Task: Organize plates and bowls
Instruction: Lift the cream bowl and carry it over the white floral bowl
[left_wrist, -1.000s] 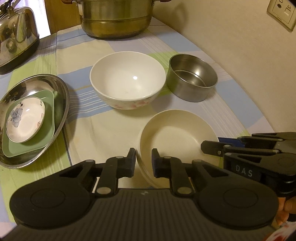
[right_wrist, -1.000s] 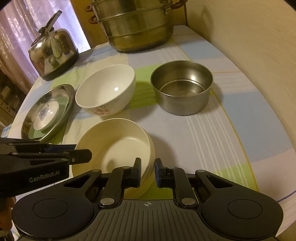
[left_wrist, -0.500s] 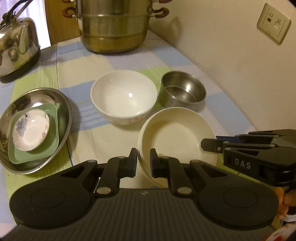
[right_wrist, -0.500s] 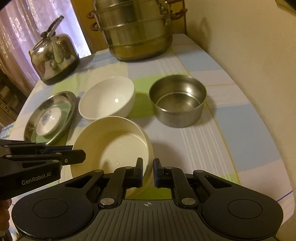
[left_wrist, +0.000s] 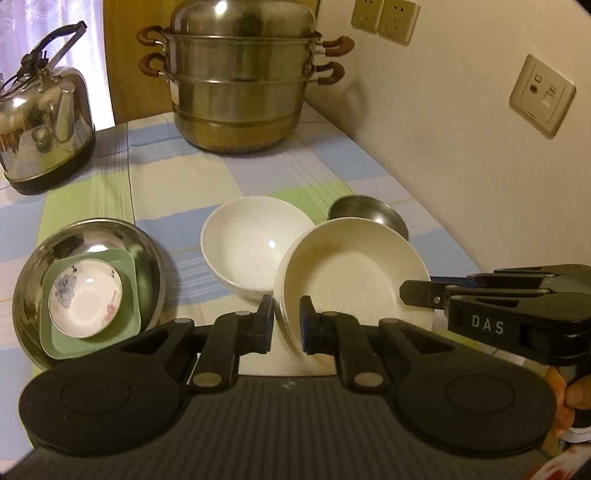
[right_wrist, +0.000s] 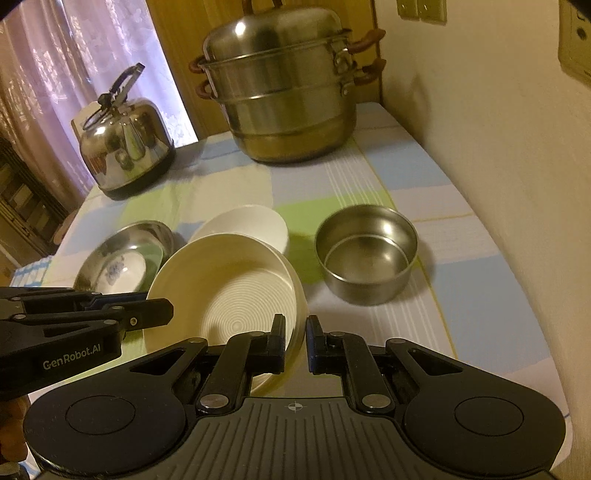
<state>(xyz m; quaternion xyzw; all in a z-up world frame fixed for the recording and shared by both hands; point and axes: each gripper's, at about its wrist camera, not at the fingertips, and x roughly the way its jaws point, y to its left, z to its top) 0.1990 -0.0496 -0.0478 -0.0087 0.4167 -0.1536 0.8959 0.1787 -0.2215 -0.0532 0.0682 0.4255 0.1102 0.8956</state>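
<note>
Two grippers grasp one cream plate (left_wrist: 351, 273): from the left wrist, the left gripper (left_wrist: 287, 321) pinches its near rim, above the tablecloth (left_wrist: 177, 184) beside a white bowl (left_wrist: 251, 243). From the right wrist, the right gripper (right_wrist: 295, 341) clamps its right rim, near a steel bowl (right_wrist: 365, 254).

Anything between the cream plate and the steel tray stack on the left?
Nothing visible. Both grippers, left gripper and right gripper, clamp the cream plate; only bare tablecloth lies toward the steel tray. White bowl sits behind that line.
</note>
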